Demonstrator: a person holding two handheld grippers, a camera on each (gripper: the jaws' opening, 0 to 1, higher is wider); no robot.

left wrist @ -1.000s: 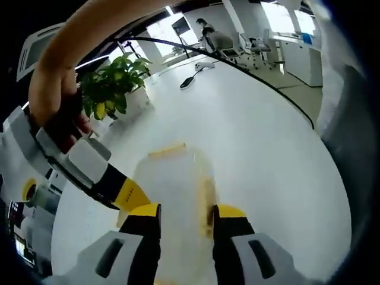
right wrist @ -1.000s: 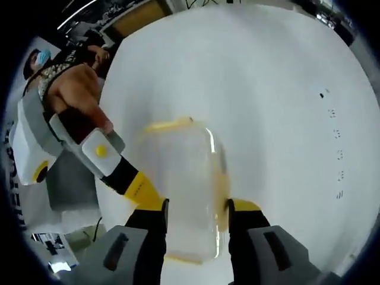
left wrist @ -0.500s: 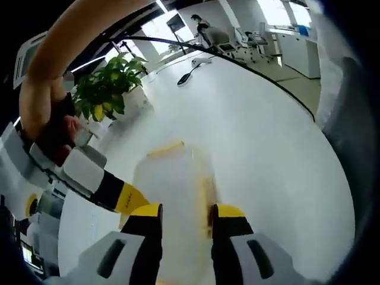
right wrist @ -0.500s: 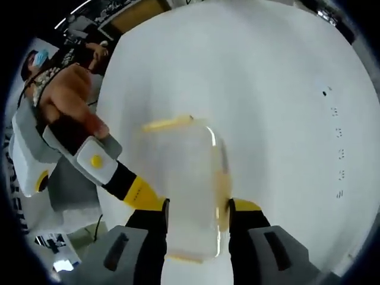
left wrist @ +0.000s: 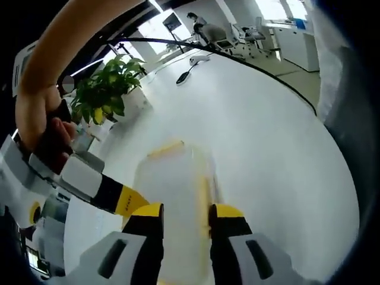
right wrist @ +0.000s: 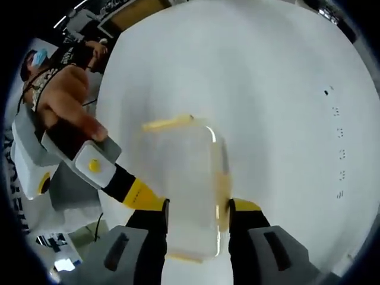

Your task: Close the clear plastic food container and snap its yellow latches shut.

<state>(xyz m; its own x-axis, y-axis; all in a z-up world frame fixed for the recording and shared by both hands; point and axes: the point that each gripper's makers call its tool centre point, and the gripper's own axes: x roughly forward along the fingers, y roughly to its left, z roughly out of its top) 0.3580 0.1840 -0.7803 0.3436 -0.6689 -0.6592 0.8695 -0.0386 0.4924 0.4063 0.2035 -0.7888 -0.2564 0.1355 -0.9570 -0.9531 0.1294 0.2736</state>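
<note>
The clear plastic container (left wrist: 172,181) lies flat on the white table (left wrist: 267,130). It has a yellow latch (left wrist: 166,148) at its far end and another (left wrist: 205,193) along its right side. My left gripper (left wrist: 185,211) hangs over its near end with the jaws apart. My right gripper (left wrist: 122,199) reaches in from the left beside the left jaw. In the right gripper view the container (right wrist: 184,178) shows yellow latches at the far end (right wrist: 169,123), right side (right wrist: 222,184) and near end (right wrist: 184,258). The right gripper (right wrist: 198,206) stands open over it, its right jaw at the side latch. The left gripper (right wrist: 139,195) comes in alongside.
A potted plant (left wrist: 110,89) stands at the table's far left edge. A dark mouse-like object with a cable (left wrist: 187,77) lies further back. Office chairs (left wrist: 249,35) stand beyond the table. The person's torso (right wrist: 53,89) is at the left. Small dark marks (right wrist: 339,142) dot the table at the right.
The left gripper's jaws have drawn slightly closer together. The hands and gripper bodies at the left of both views have shifted a little. The container has stayed put.
</note>
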